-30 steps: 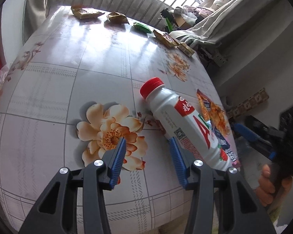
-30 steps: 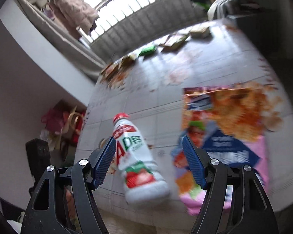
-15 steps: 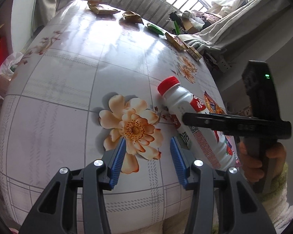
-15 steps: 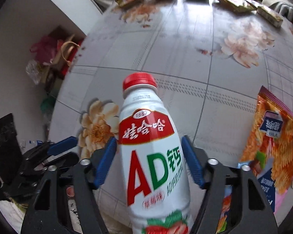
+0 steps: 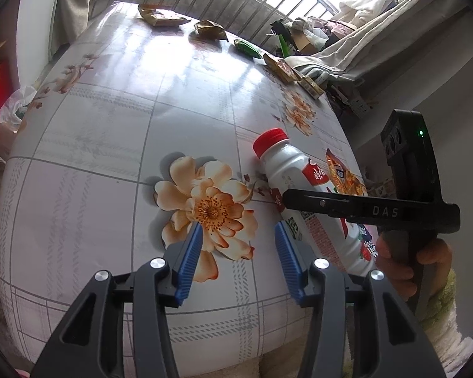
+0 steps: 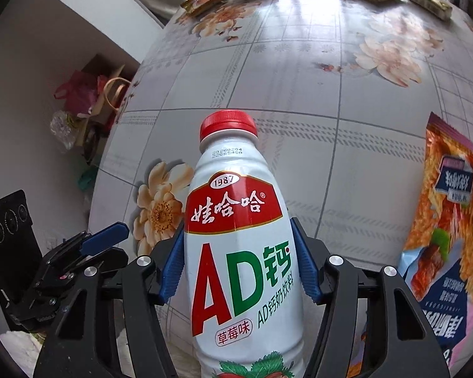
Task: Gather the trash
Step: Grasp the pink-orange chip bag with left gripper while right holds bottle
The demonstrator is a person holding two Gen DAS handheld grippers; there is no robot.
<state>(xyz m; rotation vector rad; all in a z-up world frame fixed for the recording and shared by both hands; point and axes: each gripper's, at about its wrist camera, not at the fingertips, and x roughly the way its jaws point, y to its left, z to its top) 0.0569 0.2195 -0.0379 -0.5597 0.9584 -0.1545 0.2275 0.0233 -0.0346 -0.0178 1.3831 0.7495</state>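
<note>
The milk drink bottle (image 6: pixel 241 252), white with a red cap and a red, green and white label, lies on its side on the flowered tablecloth (image 5: pixel 116 132) near the table's front edge, cap pointing toward the window. It sits between the blue pads (image 6: pixel 304 267) of the right gripper (image 6: pixel 239 267); the jaws have just been closing around its body and the pads now stand at its two flanks, apparently touching. Whether they press firmly cannot be judged. The left gripper (image 5: pixel 238 258) hangs just beside the bottle over a printed peach flower (image 5: pixel 205 208), jaws partly spread with nothing between them. The bottle's base is cut off at the lower edge of the right wrist view, and in the left wrist view the right gripper's black finger crosses the label. A hand (image 5: pixel 406 258) in a pale fuzzy sleeve grips the right tool's handle. An orange snack bag (image 6: pixel 451 230) lies flat just beside the bottle. Small wrappers (image 5: pixel 209 28) line the far table edge below the barred window. Bags sit on the floor beside the table.
</note>
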